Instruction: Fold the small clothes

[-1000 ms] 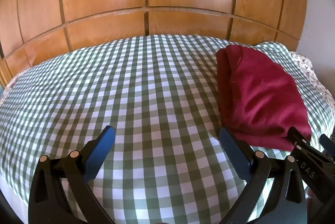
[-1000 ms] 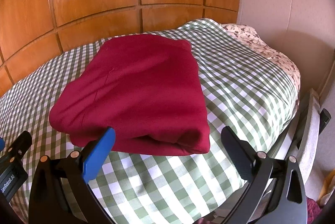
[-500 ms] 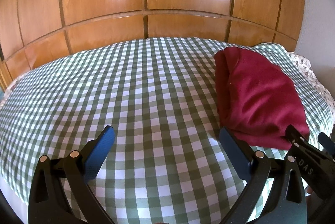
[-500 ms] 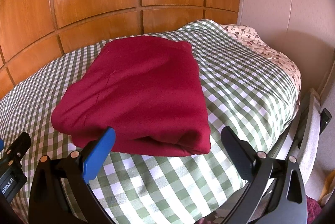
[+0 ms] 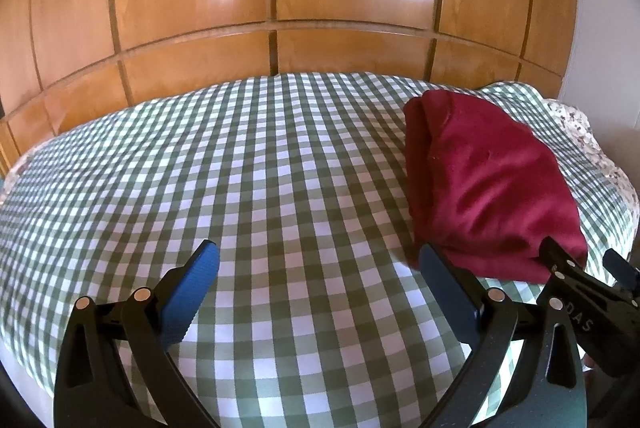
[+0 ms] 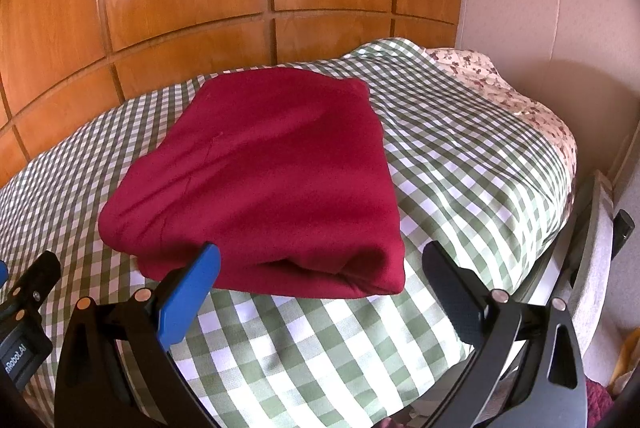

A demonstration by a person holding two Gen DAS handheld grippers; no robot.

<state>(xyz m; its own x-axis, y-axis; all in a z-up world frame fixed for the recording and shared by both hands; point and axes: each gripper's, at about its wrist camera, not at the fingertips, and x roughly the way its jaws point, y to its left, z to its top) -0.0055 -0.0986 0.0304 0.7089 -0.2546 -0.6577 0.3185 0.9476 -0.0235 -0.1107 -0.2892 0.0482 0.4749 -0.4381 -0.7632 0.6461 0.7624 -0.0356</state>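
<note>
A dark red garment (image 6: 272,171) lies folded into a thick rectangle on the green-and-white checked bedspread (image 6: 460,155). In the left wrist view the garment (image 5: 484,179) sits at the right of the bed. My right gripper (image 6: 320,264) is open and empty, held just in front of the garment's near folded edge, not touching it. My left gripper (image 5: 318,264) is open and empty over bare bedspread (image 5: 240,167), to the left of the garment. The right gripper also shows in the left wrist view (image 5: 588,276), at the far right.
A glossy wooden panelled wall (image 5: 280,7) runs behind the bed. A floral sheet (image 6: 520,95) shows at the bed's right end, beside a white wall (image 6: 540,7). The bed's right edge drops off by a grey frame (image 6: 596,248).
Both grippers have drawn back a little from the garment and risen slightly. The garment lies still. Both stay open.
</note>
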